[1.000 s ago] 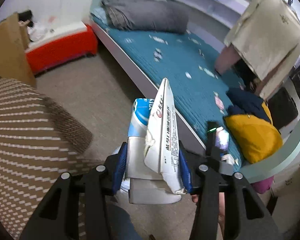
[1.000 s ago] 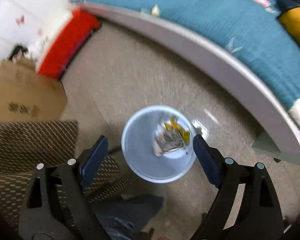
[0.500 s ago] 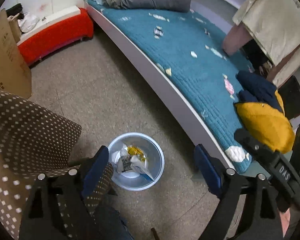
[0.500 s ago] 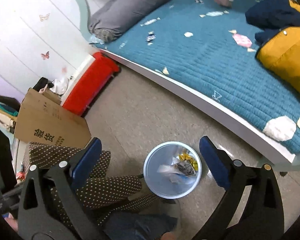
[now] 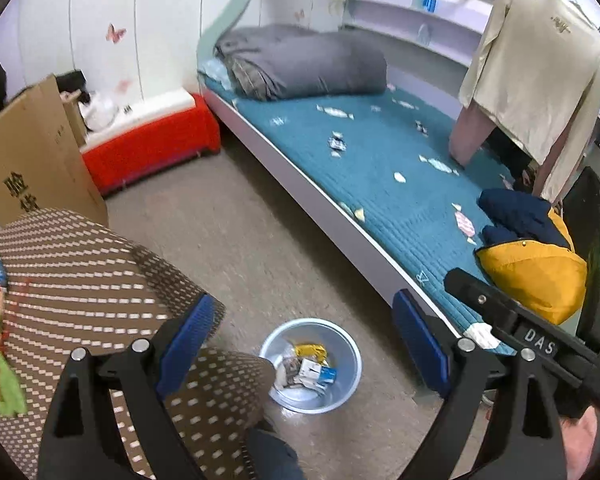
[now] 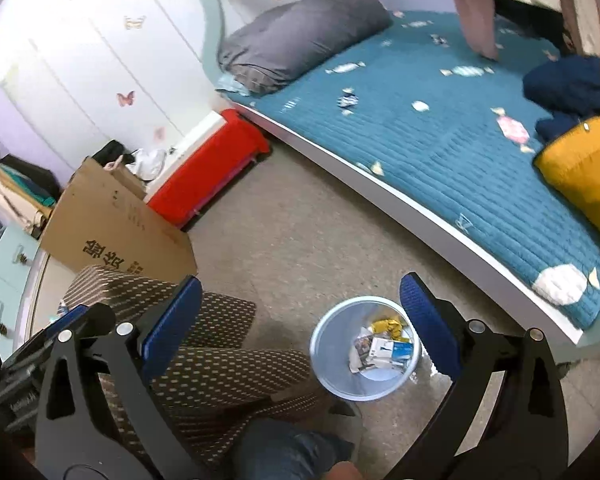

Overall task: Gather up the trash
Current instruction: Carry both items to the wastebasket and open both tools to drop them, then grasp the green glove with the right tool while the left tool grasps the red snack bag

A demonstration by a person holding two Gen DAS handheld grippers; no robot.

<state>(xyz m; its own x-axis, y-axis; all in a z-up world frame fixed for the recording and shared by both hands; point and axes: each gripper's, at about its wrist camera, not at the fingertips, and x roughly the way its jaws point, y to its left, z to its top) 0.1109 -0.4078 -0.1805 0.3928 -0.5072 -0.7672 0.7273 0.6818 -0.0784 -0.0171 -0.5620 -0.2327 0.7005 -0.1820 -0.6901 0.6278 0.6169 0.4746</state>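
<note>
A light blue trash bin (image 5: 340, 394) stands on the floor beside the bed; it also shows in the right wrist view (image 6: 332, 364). Inside lie a white and blue carton (image 5: 314, 372) (image 6: 388, 354), a yellow wrapper (image 5: 310, 349) and other scraps. My left gripper (image 5: 304, 344) is open and empty, held above the bin. My right gripper (image 6: 300, 326) is open and empty, also above the bin, and its body shows at the right of the left wrist view (image 5: 520, 336). Small wrappers (image 5: 336, 143) lie scattered on the teal bed (image 5: 380, 168).
A dotted brown cloth (image 5: 80, 280) covers a surface at left. A cardboard box (image 5: 24, 160) and a red bench (image 5: 148, 148) stand by the wall. A grey rolled quilt (image 5: 304, 64), a yellow and navy jacket (image 5: 532, 256) and hanging clothes (image 5: 540, 60) are around the bed.
My left gripper opened and the white and blue carton dropped into the bin. Both grippers then rose and tilted up, so more of the bed and room shows.
</note>
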